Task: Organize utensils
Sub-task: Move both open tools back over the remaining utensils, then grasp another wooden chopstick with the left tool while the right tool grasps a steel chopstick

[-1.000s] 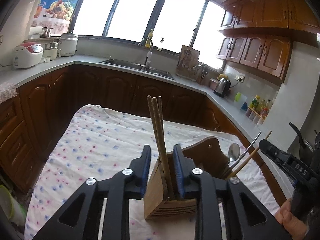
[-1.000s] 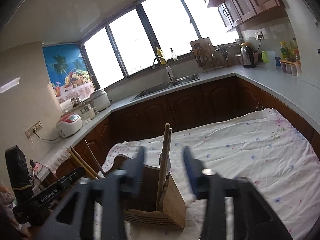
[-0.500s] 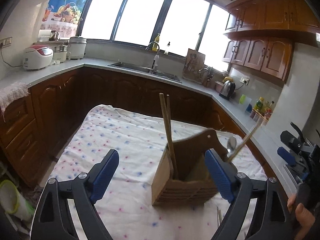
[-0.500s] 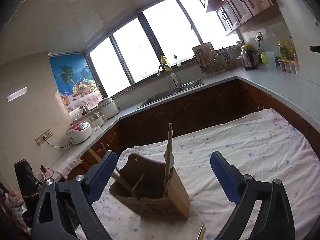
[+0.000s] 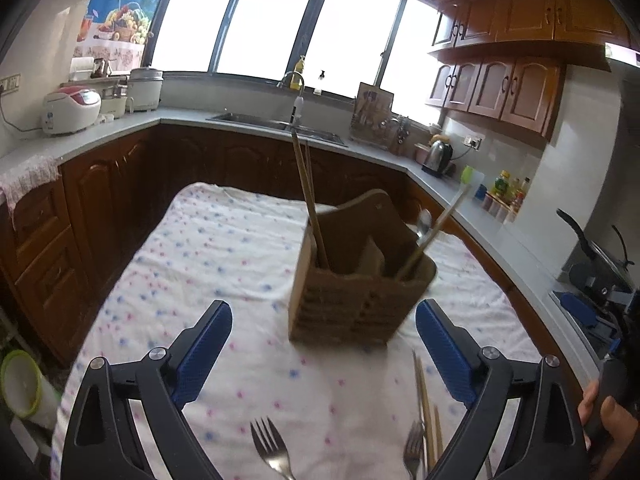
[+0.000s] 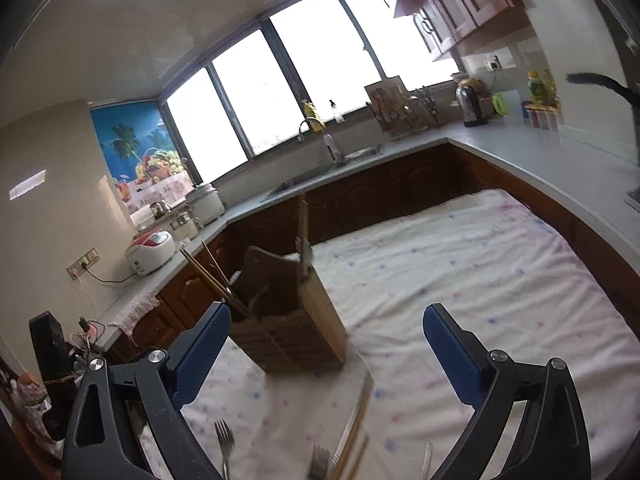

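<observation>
A wooden utensil caddy [image 5: 352, 280] stands on the flowered tablecloth [image 5: 224, 256]; it also shows in the right wrist view [image 6: 288, 320]. Wooden chopsticks [image 5: 310, 204] stand in its left compartment, and a spoon [image 5: 423, 224] and more chopsticks [image 5: 436, 228] lean in its right one. Loose forks [image 5: 270, 446] and chopsticks [image 5: 424, 396] lie on the cloth in front of it. My left gripper [image 5: 324, 348] is open and empty, short of the caddy. My right gripper [image 6: 326, 350] is open and empty, with the caddy behind its left finger.
Dark wooden counters wrap around the table, with a sink [image 5: 276, 124], rice cookers [image 5: 72, 108] and a kettle [image 5: 438, 156]. More forks [image 6: 224, 440] and chopsticks [image 6: 356, 424] lie near the table's front edge. The other hand [image 5: 604, 420] is at the right.
Both grippers have opened, letting go of the chopsticks now standing in the caddy, and pulled back and up. Loose forks and chopsticks on the cloth have come into view.
</observation>
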Available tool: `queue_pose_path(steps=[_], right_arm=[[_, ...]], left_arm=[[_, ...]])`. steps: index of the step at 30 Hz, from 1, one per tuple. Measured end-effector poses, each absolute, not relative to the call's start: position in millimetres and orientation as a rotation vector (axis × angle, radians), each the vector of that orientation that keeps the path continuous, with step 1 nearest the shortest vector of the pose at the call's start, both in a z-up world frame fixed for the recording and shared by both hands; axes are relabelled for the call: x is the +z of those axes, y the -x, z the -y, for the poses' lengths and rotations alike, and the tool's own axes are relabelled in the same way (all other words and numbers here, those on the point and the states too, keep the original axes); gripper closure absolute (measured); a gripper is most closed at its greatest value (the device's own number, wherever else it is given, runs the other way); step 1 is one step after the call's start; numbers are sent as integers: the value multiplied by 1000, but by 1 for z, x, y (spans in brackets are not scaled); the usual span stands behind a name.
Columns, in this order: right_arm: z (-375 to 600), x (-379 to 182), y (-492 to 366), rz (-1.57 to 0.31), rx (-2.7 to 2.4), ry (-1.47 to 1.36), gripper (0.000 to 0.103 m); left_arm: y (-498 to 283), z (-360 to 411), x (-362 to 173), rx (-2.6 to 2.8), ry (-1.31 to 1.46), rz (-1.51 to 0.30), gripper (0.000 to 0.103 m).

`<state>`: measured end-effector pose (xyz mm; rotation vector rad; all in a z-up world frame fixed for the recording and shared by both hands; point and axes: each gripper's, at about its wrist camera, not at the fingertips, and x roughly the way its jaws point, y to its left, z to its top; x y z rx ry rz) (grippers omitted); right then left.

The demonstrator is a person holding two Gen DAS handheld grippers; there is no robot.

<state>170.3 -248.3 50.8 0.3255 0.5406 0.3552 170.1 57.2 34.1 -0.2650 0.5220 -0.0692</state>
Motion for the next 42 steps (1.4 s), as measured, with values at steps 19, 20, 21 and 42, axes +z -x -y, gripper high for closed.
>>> queue_pose_path(steps=[19, 20, 21, 42], right_arm=[[297, 6, -99, -637, 266, -344, 5], [297, 3, -98, -643, 268, -342, 5], [296, 0, -97, -649, 268, -340, 5], [285, -37, -106, -771, 247, -262, 22]], left_arm=[[-107, -22, 21, -103, 255, -613, 9], [-107, -21, 20, -103, 252, -617, 9], [-106, -19, 18, -104, 249, -624, 9], [-128, 10, -8, -127, 208, -727, 11]])
